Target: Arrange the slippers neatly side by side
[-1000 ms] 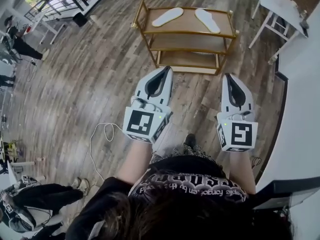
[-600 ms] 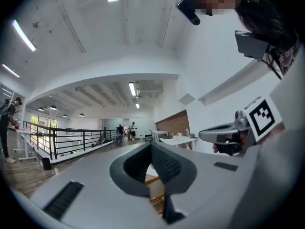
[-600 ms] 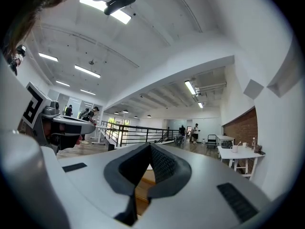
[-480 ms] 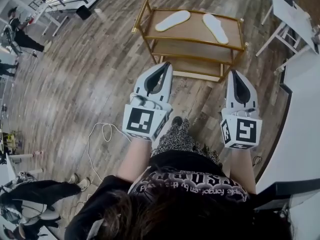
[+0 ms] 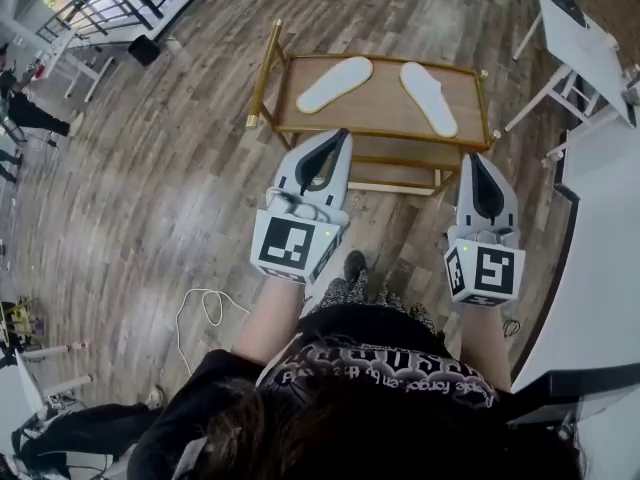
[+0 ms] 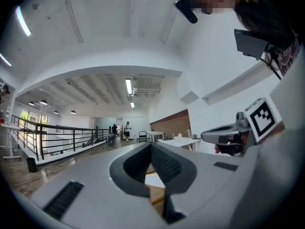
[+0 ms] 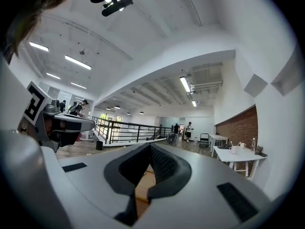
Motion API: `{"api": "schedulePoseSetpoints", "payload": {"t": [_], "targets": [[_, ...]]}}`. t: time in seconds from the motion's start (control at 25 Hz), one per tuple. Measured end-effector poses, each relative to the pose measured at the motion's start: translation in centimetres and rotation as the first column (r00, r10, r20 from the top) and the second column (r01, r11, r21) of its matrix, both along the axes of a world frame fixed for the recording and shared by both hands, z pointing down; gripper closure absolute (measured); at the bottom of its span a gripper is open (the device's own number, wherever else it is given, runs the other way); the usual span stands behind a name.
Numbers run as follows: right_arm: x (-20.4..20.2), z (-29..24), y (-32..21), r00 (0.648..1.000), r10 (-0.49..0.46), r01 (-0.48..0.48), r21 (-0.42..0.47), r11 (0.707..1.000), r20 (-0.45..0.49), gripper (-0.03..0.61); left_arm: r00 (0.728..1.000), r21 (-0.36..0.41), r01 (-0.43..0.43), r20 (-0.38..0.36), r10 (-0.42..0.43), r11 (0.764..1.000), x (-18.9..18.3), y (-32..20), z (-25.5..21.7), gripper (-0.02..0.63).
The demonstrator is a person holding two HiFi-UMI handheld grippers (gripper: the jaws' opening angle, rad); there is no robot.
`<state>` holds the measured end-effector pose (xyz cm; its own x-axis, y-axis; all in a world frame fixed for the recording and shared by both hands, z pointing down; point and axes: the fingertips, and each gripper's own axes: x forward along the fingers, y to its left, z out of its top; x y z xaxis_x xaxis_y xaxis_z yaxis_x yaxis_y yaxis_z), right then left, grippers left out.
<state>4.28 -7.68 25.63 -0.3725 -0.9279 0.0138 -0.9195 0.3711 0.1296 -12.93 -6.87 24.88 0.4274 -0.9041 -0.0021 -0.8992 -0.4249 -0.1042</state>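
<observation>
Both slippers lie on the top shelf of the rack, out ahead of me on the floor. The left slipper and the right slipper are white and flat, soles down as far as I can tell, and they do not touch. They sit splayed: their far ends come near each other, while their near ends spread well apart, with bare wood between them. My left gripper is clenched on nothing. In the left gripper view its dark pads meet at the tips and nothing sits between them. My right gripper is the same, jaws pressed together and empty, as the right gripper view shows. Both point level toward the rack from its near side, the left one lined up with the left slipper's side and the right one with the rack's right end. Neither touches a slipper. A white cable loops on the floor at near left, and a white table stands at far right.
</observation>
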Motion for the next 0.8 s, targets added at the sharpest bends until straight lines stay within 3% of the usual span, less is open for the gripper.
{"api": "schedulePoseSetpoints", "payload": {"t": [0.16, 0.32, 0.52, 0.8], "targets": [[-0.6, 0.8, -4.3, 1.000, 0.030, -0.030, -0.018, 0.999, -0.009, 0.575, 0.999, 0.002, -0.052, -0.002, 0.052, 0.999, -0.6, -4.2, 0.0, 0.621], [-0.8, 1.6, -7.2, 0.998, 0.057, -0.057, -0.033, 0.998, -0.008, 0.575, 0.998, -0.047, -0.043, -0.036, 0.042, 0.998, -1.4, -7.7, 1.3, 0.621], [-0.1, 3.0, -11.0, 0.998, 0.062, -0.062, -0.064, 0.996, -0.016, 0.575, 0.998, -0.050, -0.069, -0.015, 0.069, 0.996, -0.6, -11.3, 2.5, 0.621], [0.5, 4.7, -17.7, 1.000, 0.007, -0.010, -0.106, 0.994, -0.030, 0.575, 0.999, -0.090, -0.011, -0.042, 0.007, 0.996, -0.2, -17.5, 3.3, 0.621]]}}
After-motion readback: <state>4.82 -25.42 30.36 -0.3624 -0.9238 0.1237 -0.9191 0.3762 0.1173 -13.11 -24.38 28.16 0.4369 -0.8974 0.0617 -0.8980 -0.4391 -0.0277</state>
